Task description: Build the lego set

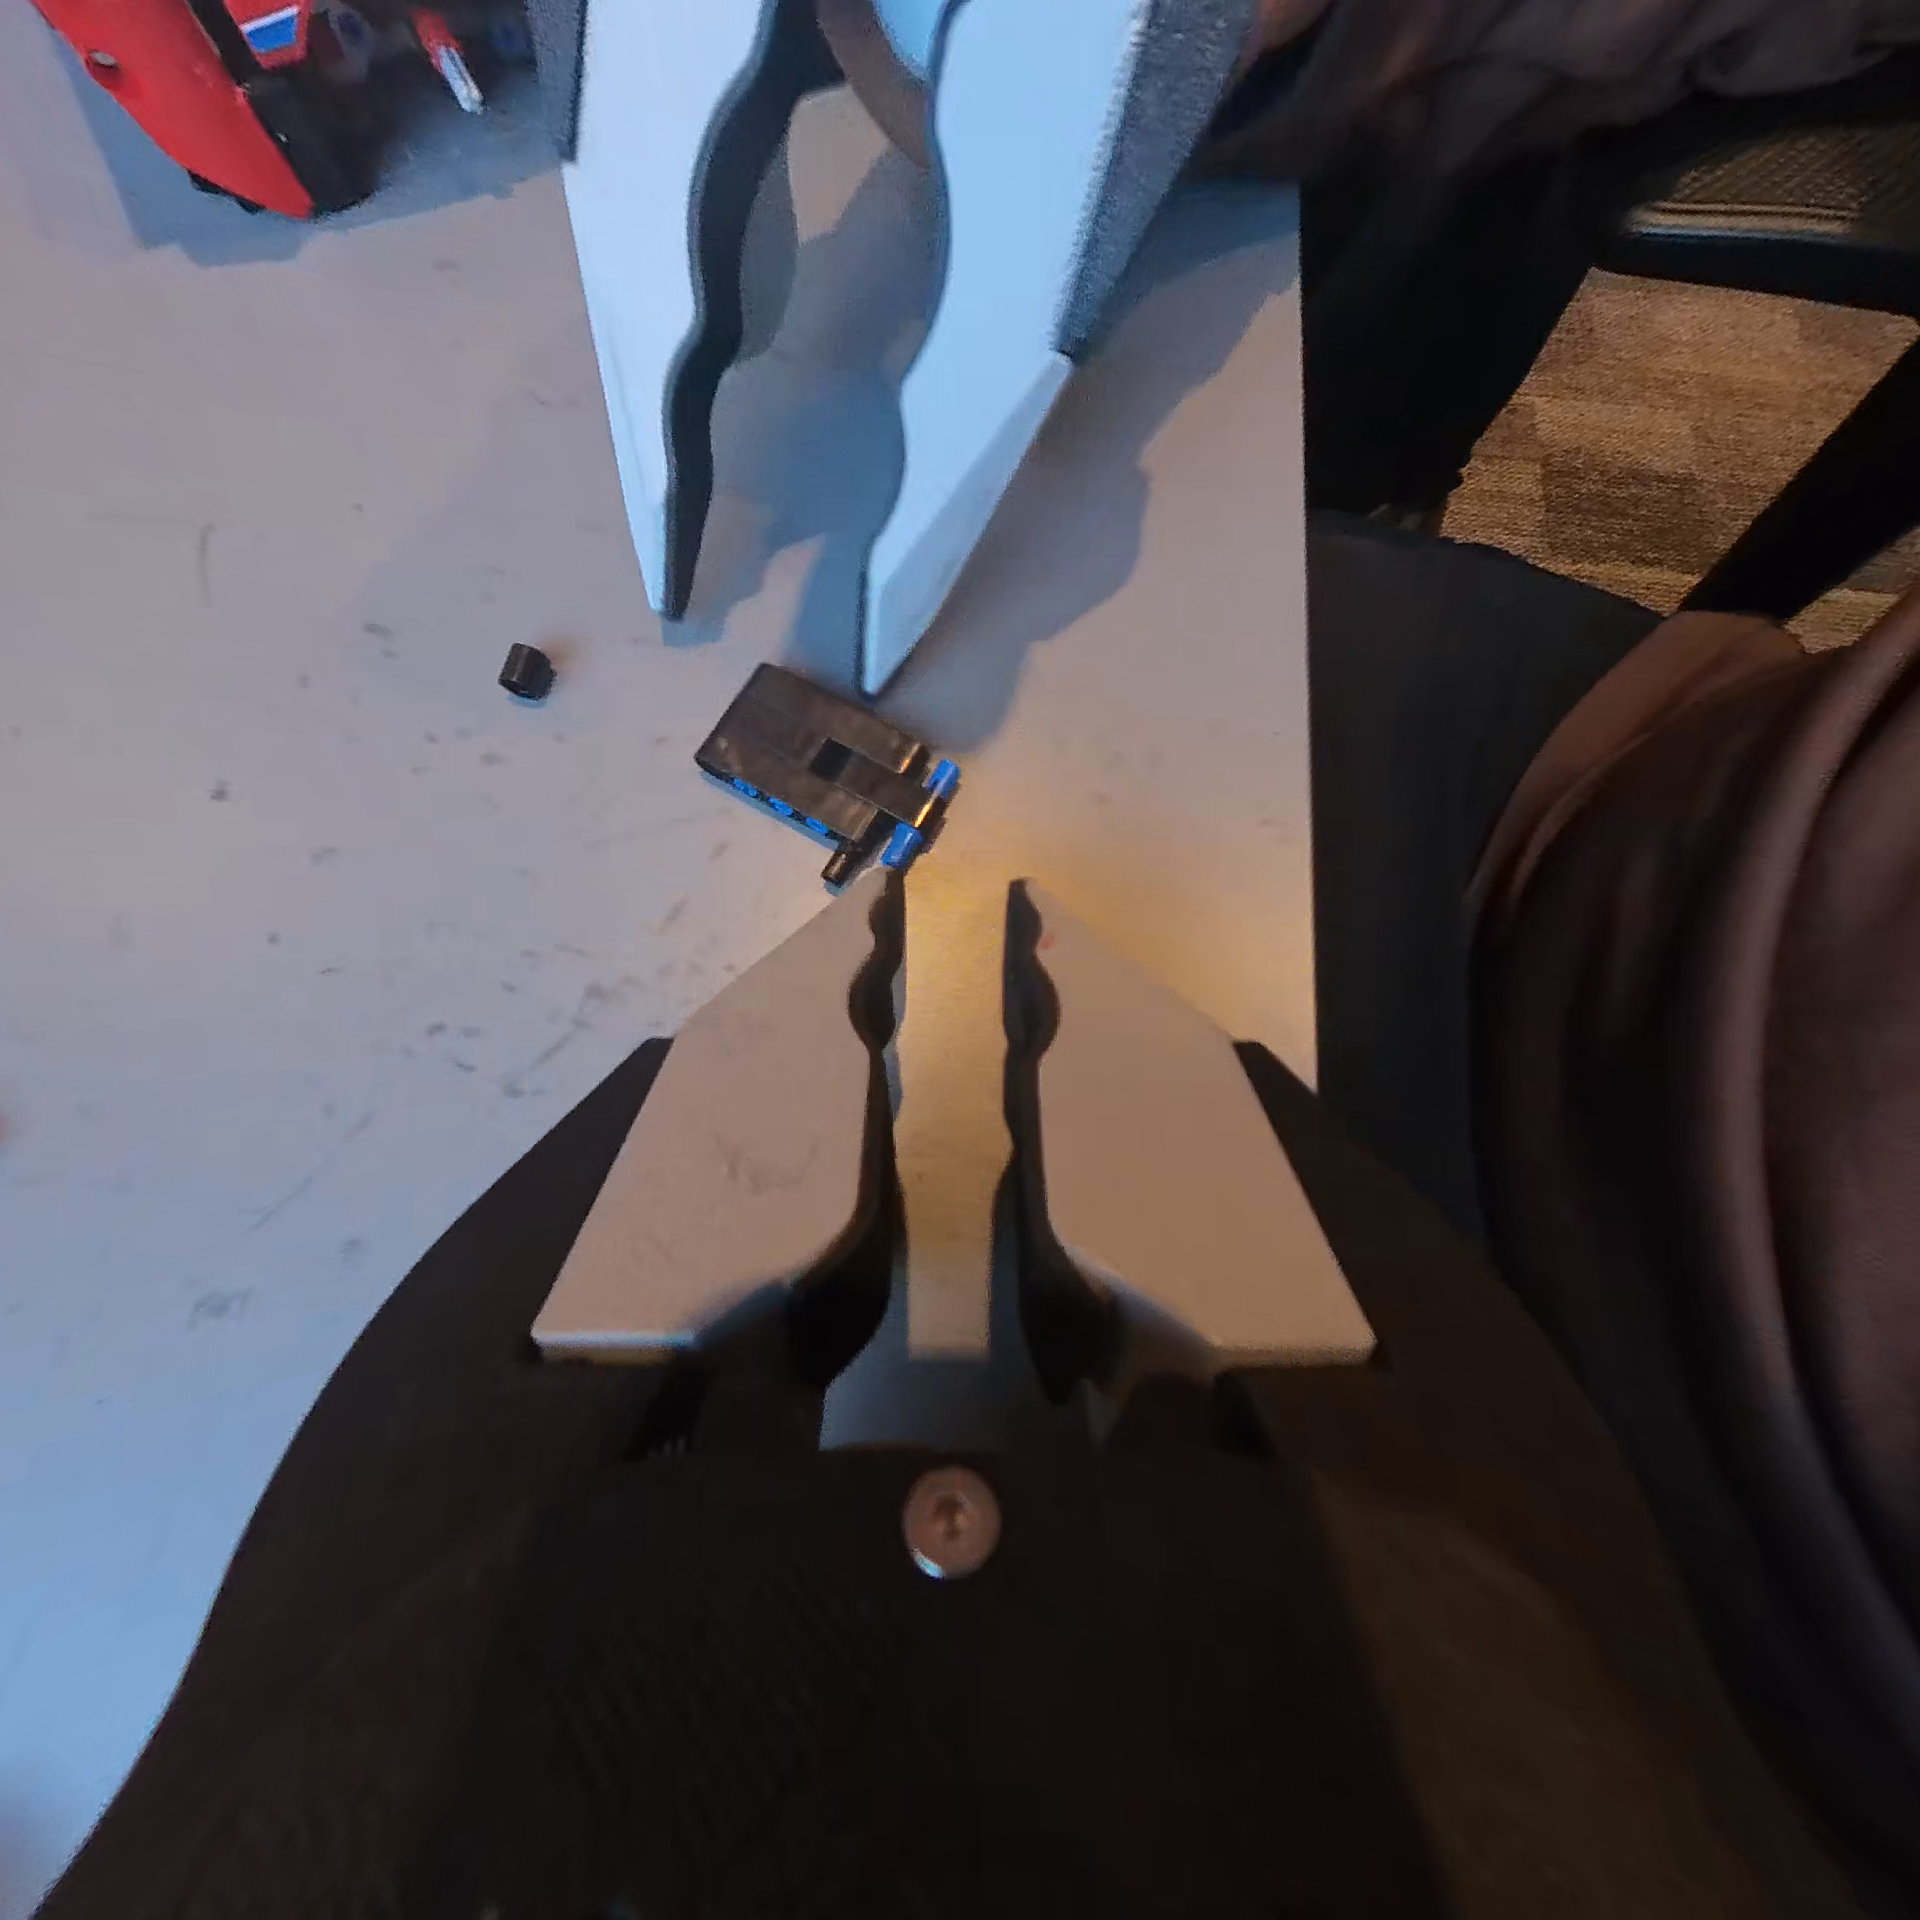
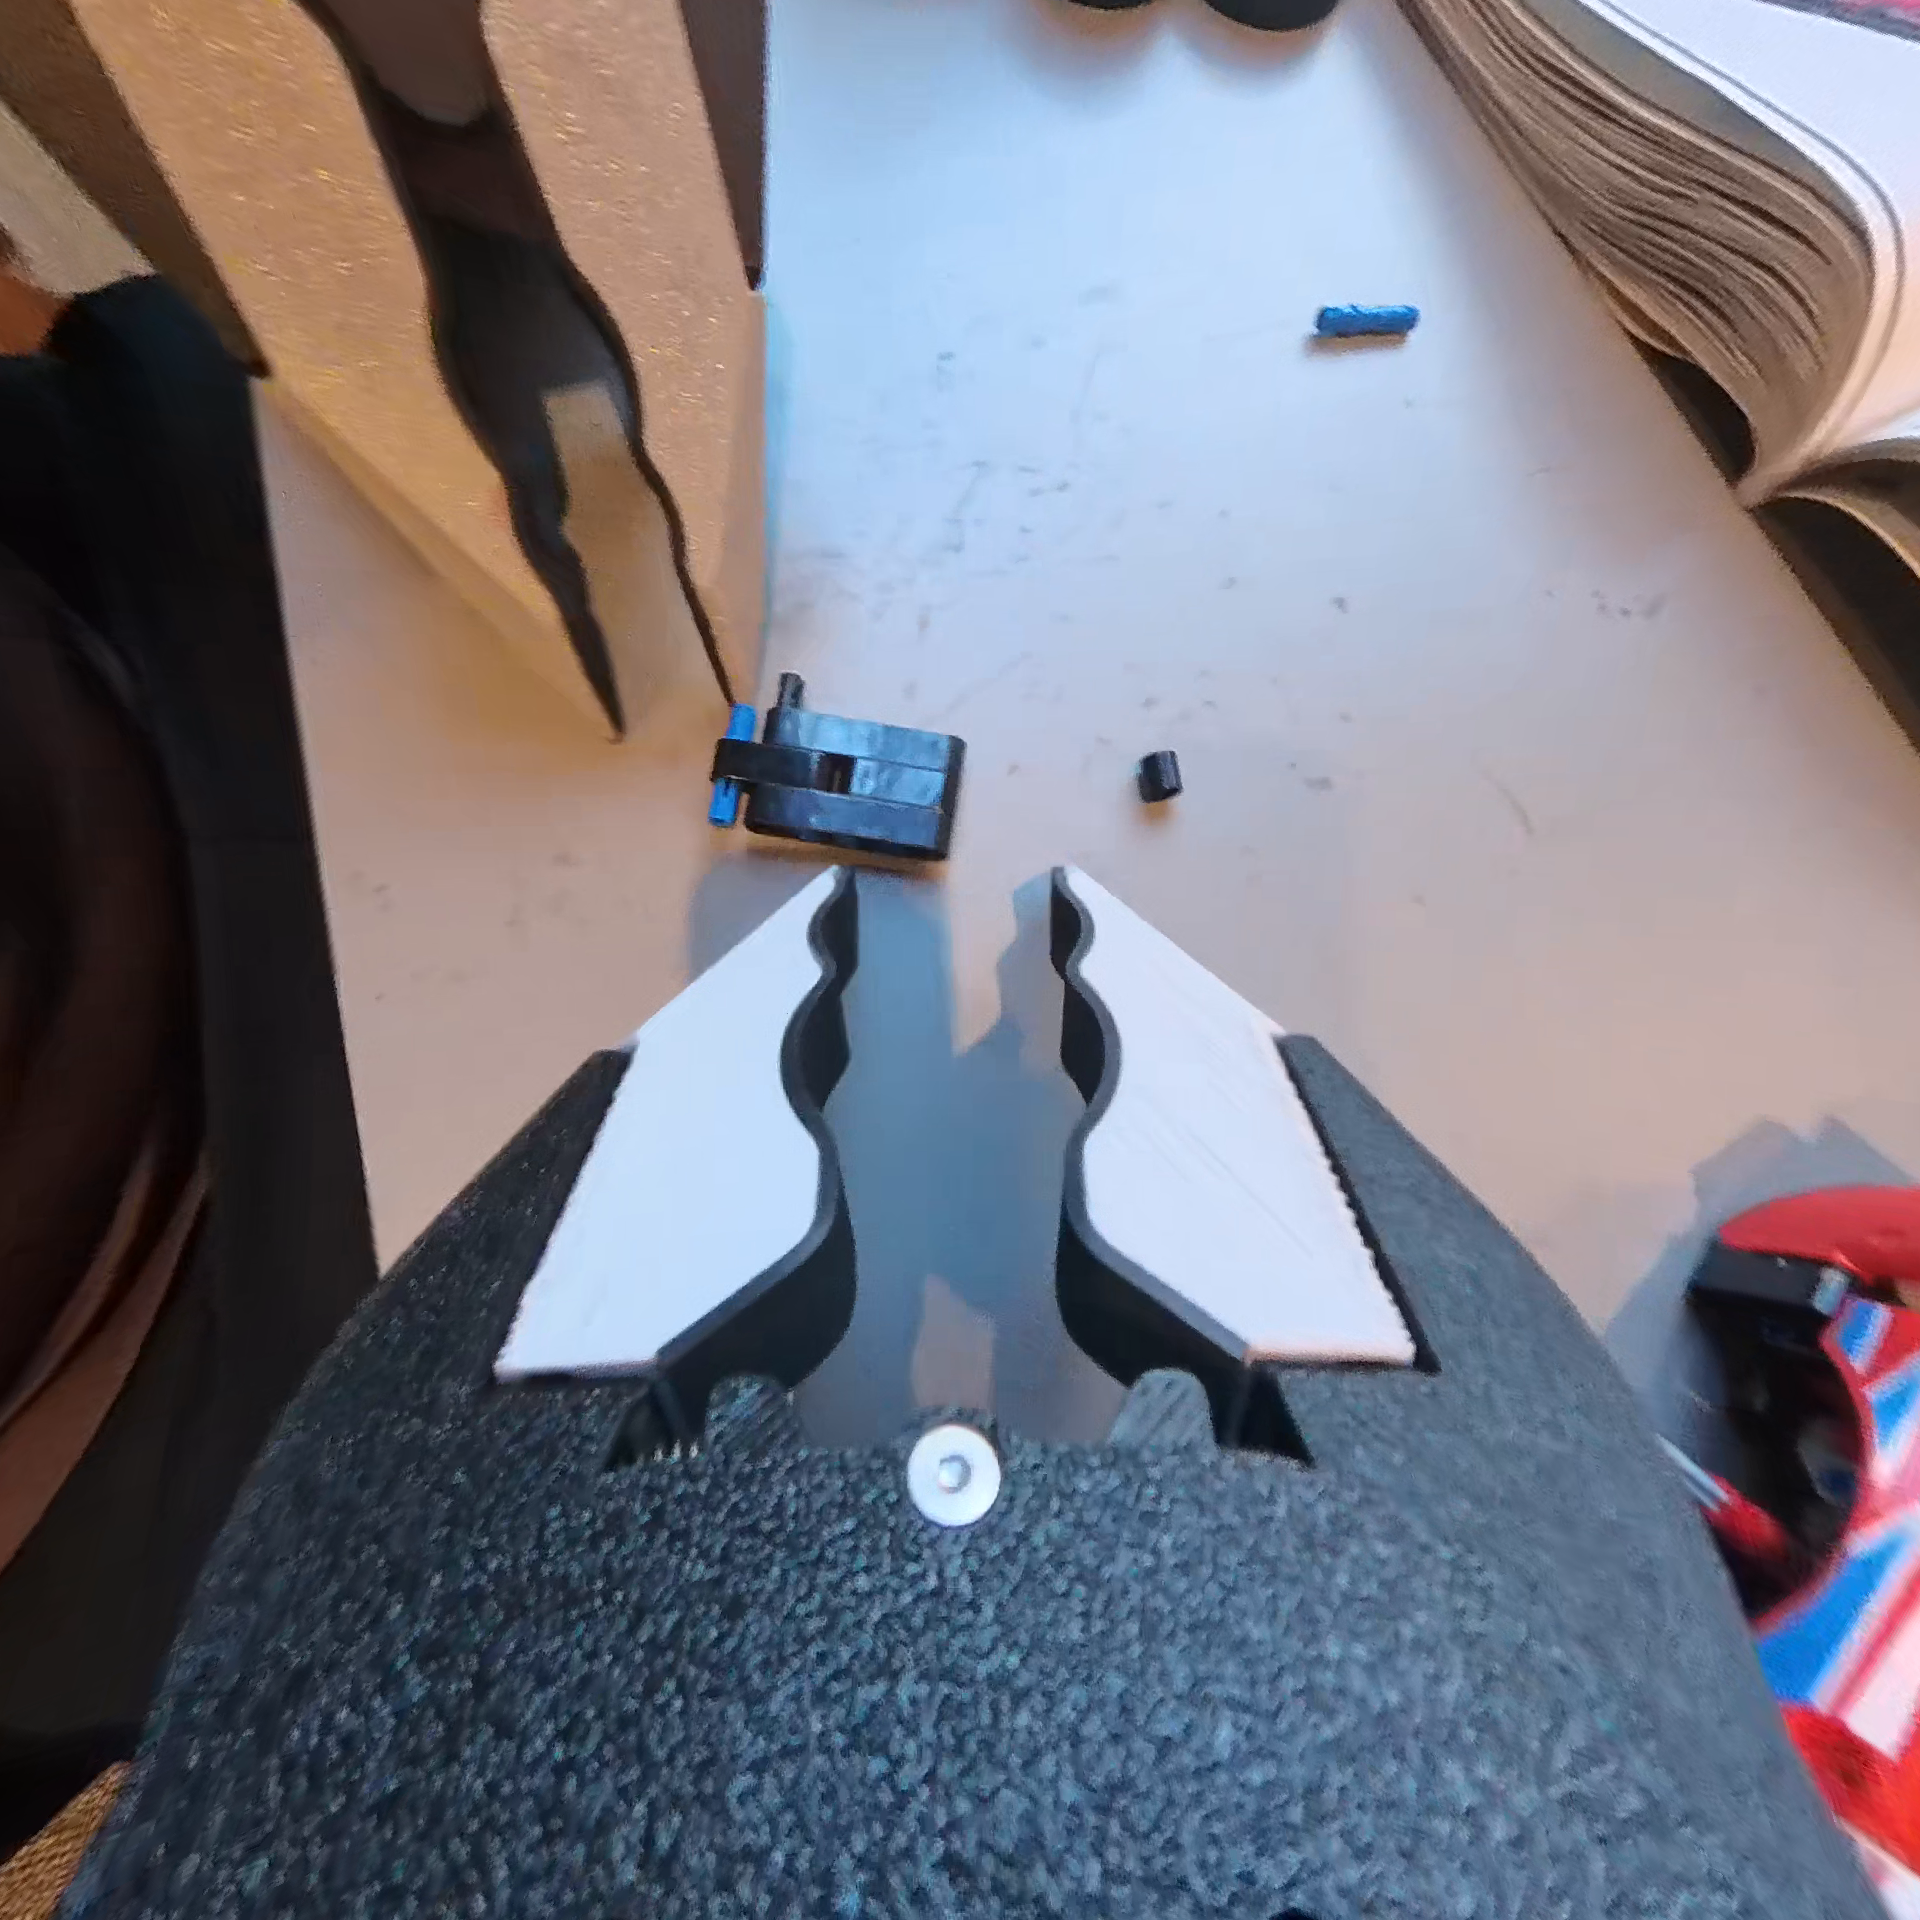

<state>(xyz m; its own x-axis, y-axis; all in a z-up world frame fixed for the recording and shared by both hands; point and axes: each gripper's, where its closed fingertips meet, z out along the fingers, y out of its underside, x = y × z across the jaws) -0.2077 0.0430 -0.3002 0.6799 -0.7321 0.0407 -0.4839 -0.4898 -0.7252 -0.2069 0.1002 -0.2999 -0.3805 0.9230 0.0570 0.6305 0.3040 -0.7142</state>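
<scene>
Scuffed white table (image 2: pixel 1195 582) is carrying the light, rigid black lego assembly (image 2: pixel 852 784); I am bringing both empty grippers, left gripper (image 1: pixel 951 883) narrowly parted, right gripper (image 2: pixel 951 883) wider, aiming for its flat long sides.

The red, white and blue lego car (image 2: pixel 1860 1455) is cut off by the right edge of the right wrist view and smeared by blur, and in the left wrist view only a red and black corner of it (image 1: pixel 249 104) shows at the top edge. The thick open booklet (image 2: pixel 1714 239) runs out of the right wrist view at its top right corner, and two black round things (image 2: pixel 1268 8) at the top edge show only as slivers, too little to tell what they are. The holes along the black lego assembly (image 1: pixel 821 774) are too small and soft to count, and the right gripper (image 1: pixel 774 649) is cut off above its fingers by the top edge of the left wrist view.
</scene>
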